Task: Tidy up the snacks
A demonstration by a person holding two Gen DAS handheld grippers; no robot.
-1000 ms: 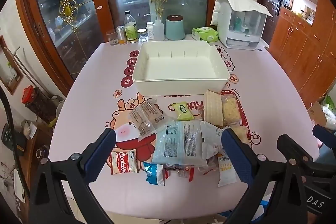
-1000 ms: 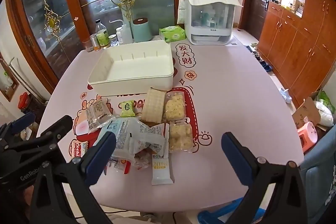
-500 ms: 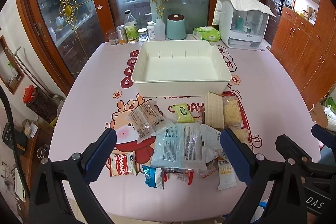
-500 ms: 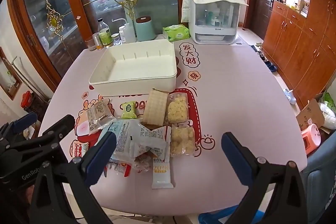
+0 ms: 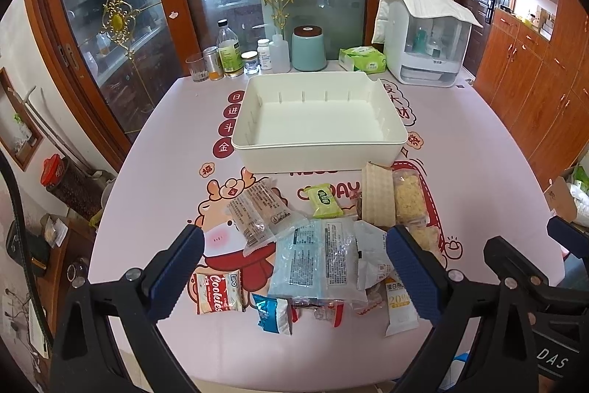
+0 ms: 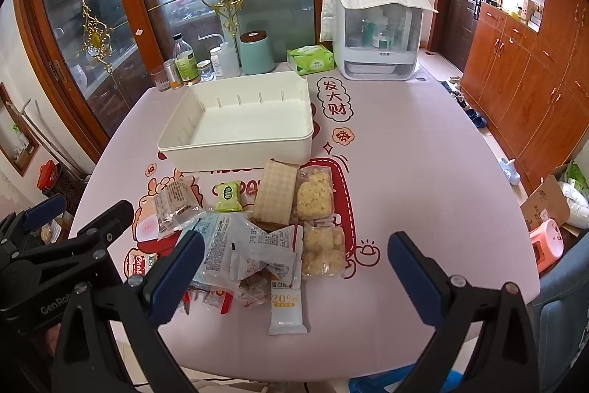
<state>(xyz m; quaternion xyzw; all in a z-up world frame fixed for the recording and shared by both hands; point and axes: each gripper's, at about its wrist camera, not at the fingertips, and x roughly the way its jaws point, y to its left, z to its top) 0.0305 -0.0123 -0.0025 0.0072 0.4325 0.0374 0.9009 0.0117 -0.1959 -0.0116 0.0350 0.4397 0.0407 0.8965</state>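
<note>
Snacks (image 5: 316, 256) scattered (tray (image 5: 320, 155) empty).

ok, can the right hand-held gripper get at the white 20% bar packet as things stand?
Probably yes. The right hand-held gripper is open and holds nothing, and the 20% bar packet lies at the near edge of the snack pile, flat on the table, with only its top end tucked under a crumpled wrapper.
</note>
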